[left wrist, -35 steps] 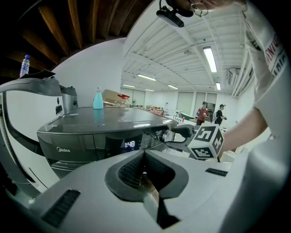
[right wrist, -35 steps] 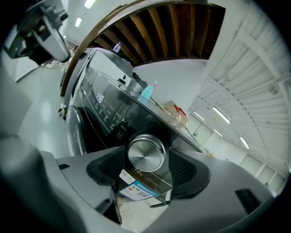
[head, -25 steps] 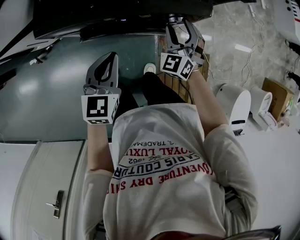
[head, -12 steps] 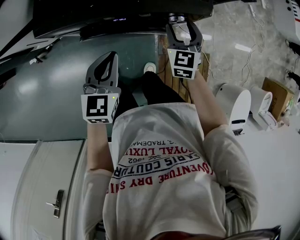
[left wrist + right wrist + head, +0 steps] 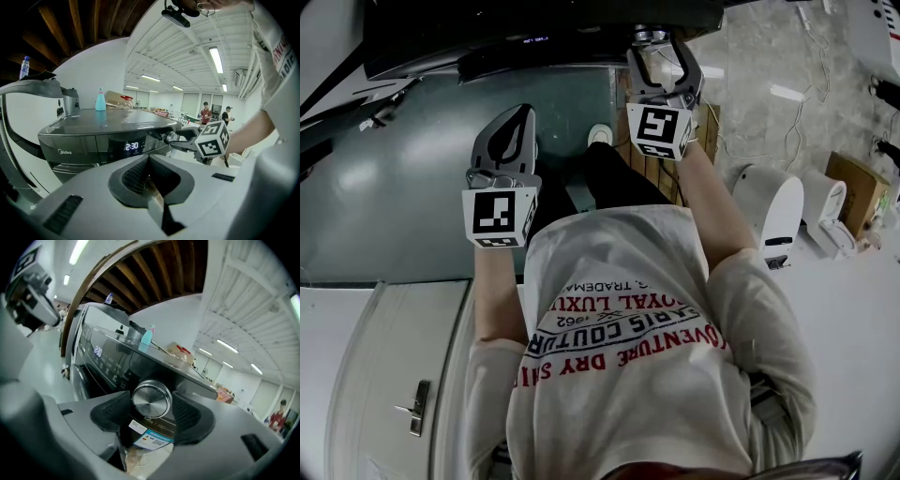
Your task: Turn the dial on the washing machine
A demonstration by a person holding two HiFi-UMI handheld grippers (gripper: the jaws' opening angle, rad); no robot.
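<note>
Right gripper (image 5: 151, 409) was closed on the dial (image 5: 151, 398), its two dark pads (image 5: 112, 411) bearing on opposite sides of the polished metal rim, with the knob's brushed face showing between them. The dial sat on the sloped control panel of the washing machine (image 5: 93, 136), toward the panel's right end, above a printed label (image 5: 150, 437). Left gripper (image 5: 149, 174) was held apart from the machine, jaws together and holding nothing, pointing at the front panel, where a lit display (image 5: 132, 146) read 2:30. Counted: two grippers, each with one marker cube; one dial; one washing machine; one lit display; one blue bottle (image 5: 100, 100) standing on the machine's lid. Judged risks: the smooth rim offered little friction, so a light squeeze could let the pads slide round the knob without turning it; a twist made off the knob's axis could lever the pads off the rim; and a rotation carried too far would pass the intended setting.
</note>
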